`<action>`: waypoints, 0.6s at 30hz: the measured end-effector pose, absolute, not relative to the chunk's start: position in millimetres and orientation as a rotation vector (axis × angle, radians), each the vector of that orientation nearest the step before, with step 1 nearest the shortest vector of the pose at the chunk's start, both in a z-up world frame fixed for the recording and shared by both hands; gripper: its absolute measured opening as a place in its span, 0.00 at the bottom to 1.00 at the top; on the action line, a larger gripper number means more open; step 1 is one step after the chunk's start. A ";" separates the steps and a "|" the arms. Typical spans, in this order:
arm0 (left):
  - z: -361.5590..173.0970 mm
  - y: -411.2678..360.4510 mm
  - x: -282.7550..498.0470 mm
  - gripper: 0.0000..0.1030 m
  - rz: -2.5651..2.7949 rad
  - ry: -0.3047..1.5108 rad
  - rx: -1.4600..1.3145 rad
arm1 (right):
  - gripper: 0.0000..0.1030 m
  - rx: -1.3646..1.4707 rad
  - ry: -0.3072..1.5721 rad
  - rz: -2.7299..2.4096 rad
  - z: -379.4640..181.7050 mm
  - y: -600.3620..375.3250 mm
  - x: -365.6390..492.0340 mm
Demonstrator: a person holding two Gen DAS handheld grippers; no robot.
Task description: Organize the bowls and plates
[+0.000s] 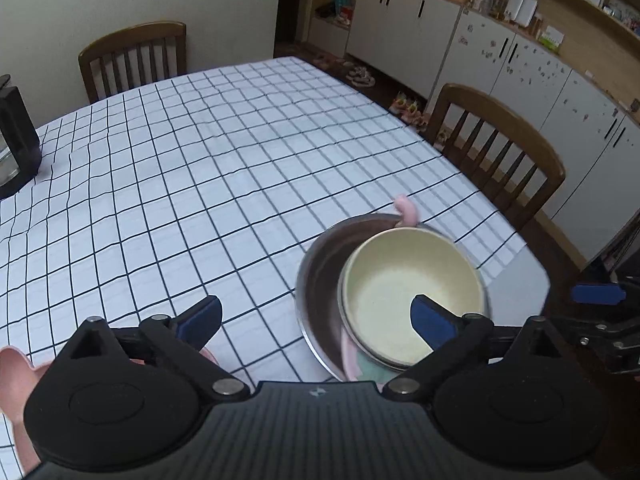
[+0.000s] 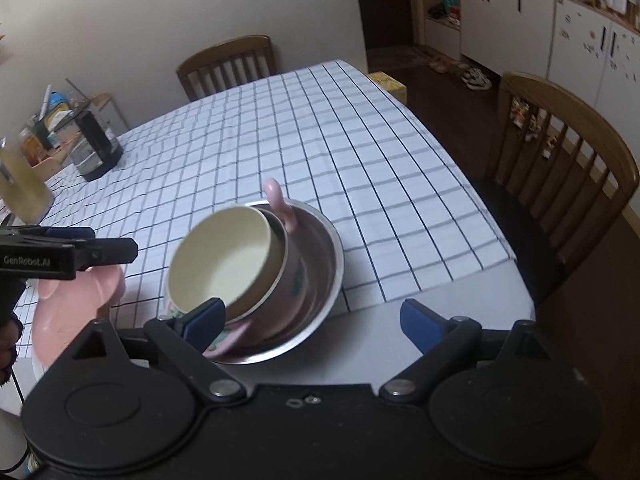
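A cream bowl [image 1: 412, 292] [image 2: 224, 260] sits tilted inside a pink patterned bowl [image 2: 292, 280], which has a pink handle [image 2: 280, 204] and rests in a steel bowl [image 1: 316, 280] [image 2: 324, 264] near the table's front right corner. A pink plate [image 2: 76, 308] lies to its left on the checked cloth. My left gripper [image 1: 316, 320] is open, with its right fingertip over the cream bowl. My right gripper [image 2: 310, 322] is open, with its left fingertip in front of the bowls' near side. Neither holds anything.
A black-framed glass container [image 1: 16, 140] [image 2: 94, 148] stands at the table's far left. Wooden chairs [image 1: 496, 148] [image 2: 568, 152] stand at the right side and the far end [image 1: 134, 56]. White cabinets [image 1: 404, 28] line the right wall. The table edge [image 2: 460, 300] is near the bowls.
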State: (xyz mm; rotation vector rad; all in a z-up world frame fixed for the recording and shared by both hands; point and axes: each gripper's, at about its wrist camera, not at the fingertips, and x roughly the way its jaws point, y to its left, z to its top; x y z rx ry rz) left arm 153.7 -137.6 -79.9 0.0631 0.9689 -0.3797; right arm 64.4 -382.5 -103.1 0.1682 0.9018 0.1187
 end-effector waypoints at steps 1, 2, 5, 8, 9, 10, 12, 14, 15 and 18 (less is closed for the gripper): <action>-84.7 -138.0 158.5 0.98 -0.371 0.973 0.078 | 0.92 0.177 0.908 0.110 -107.1 -382.7 65.2; -89.4 -138.2 163.5 0.98 -0.361 0.978 0.091 | 0.92 0.187 0.914 0.103 -110.7 -382.7 66.4; -103.6 -135.4 177.6 0.98 -0.350 1.002 0.125 | 0.92 0.206 0.930 0.081 -121.0 -381.8 68.6; -114.5 -133.3 190.7 0.98 -0.343 1.016 0.171 | 0.92 0.222 0.945 0.069 -128.8 -381.0 72.1; -117.2 -131.6 194.7 0.98 -0.352 1.023 0.171 | 0.92 0.228 0.949 0.063 -131.0 -381.1 73.2; -119.5 -129.8 198.8 0.98 -0.361 1.033 0.167 | 0.92 0.236 0.954 0.057 -133.4 -381.4 75.1; -125.0 -126.3 207.3 0.98 -0.385 1.060 0.150 | 0.91 0.260 0.972 0.053 -138.6 -382.1 78.6; -131.7 -125.7 215.4 0.98 -0.399 1.087 0.143 | 0.89 0.272 0.984 0.050 -143.4 -381.6 82.1; -134.5 -125.0 219.0 0.98 -0.401 1.094 0.138 | 0.88 0.277 0.991 0.047 -146.2 -381.9 84.1; -141.0 -123.2 228.8 0.98 -0.406 1.120 0.106 | 0.80 0.306 1.015 0.038 -154.6 -385.5 89.7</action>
